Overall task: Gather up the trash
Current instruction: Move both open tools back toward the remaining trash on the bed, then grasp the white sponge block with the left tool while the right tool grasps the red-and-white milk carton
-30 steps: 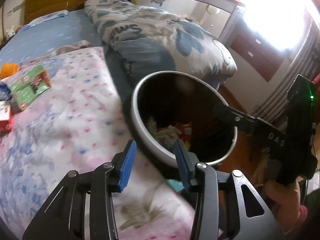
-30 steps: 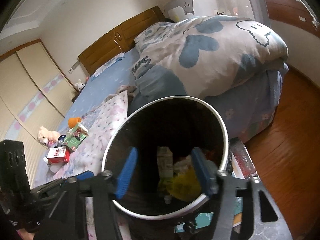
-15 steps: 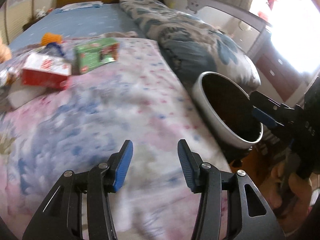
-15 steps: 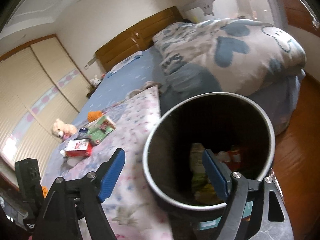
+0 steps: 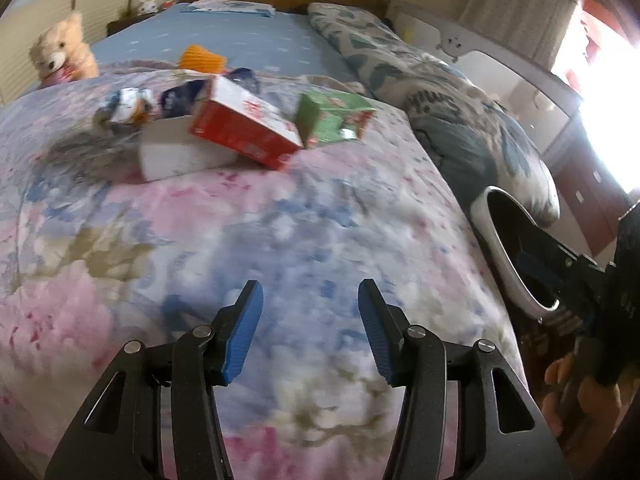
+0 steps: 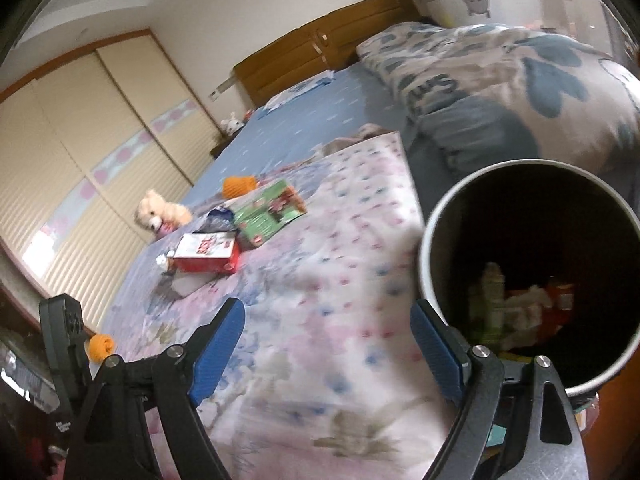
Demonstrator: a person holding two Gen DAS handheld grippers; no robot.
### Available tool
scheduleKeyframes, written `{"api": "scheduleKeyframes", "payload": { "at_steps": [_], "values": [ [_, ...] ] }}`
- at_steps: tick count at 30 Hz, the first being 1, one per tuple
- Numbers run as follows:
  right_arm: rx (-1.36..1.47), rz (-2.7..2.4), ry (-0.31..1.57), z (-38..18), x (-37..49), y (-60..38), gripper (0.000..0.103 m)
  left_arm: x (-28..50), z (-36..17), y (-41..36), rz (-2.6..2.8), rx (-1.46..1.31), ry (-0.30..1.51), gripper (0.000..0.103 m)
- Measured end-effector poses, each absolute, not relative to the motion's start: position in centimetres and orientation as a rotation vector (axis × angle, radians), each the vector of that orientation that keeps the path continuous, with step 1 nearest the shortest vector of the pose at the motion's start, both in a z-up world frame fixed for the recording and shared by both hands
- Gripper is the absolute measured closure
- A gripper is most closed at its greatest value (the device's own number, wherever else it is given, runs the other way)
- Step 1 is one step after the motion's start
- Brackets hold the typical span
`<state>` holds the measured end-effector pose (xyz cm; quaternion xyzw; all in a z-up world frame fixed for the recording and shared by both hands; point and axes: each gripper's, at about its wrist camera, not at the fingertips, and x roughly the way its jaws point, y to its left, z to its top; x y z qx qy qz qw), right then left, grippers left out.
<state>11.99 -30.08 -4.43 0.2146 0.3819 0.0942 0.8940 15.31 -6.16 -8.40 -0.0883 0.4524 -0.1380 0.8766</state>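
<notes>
Fingers of both grippers spread empty above floral quilt; cartons, perhaps wrappers, lie ahead, bin beside

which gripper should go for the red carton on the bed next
Left, probably. The left gripper is open, empty, and faces the red carton across bare quilt; the right gripper sits beside the bin.
</notes>
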Motion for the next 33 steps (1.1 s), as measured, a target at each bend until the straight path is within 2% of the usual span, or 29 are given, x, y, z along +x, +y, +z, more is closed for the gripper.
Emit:
{"api": "scheduleKeyframes", "payload": {
  "at_steps": [10,24,25,27,28,29,33],
  "values": [
    [0.425,0.243,0.817,-4.8,13.9,-27.7,0.016,17.7,-8.4,-1.9,-0.191,-0.183,0.928,0.044],
    [0.423,0.33,0.846,-6.1,17.2,-23.4,0.017,23.5,-9.1,3.1,-0.168,-0.14,0.931,0.044],
    [0.421,0.333,0.846,-6.1,17.4,-23.1,0.017,23.8,-9.2,3.0,-0.177,-0.133,0.932,0.047],
    [0.418,0.341,0.85,-6.2,18.0,-22.5,0.017,24.5,-9.5,2.7,-0.196,-0.113,0.932,0.066],
    [0.418,0.344,0.852,-6.3,18.2,-22.3,0.017,24.8,-9.7,2.6,-0.209,-0.106,0.938,0.083],
    [0.419,0.347,0.853,-6.4,18.4,-22.0,0.017,25.0,-9.9,2.4,-0.222,-0.102,0.946,0.087],
    [0.423,0.363,0.862,-6.6,19.2,-21.1,0.017,24.5,-9.8,2.0,-0.249,-0.086,0.915,0.093]
  ]
}}
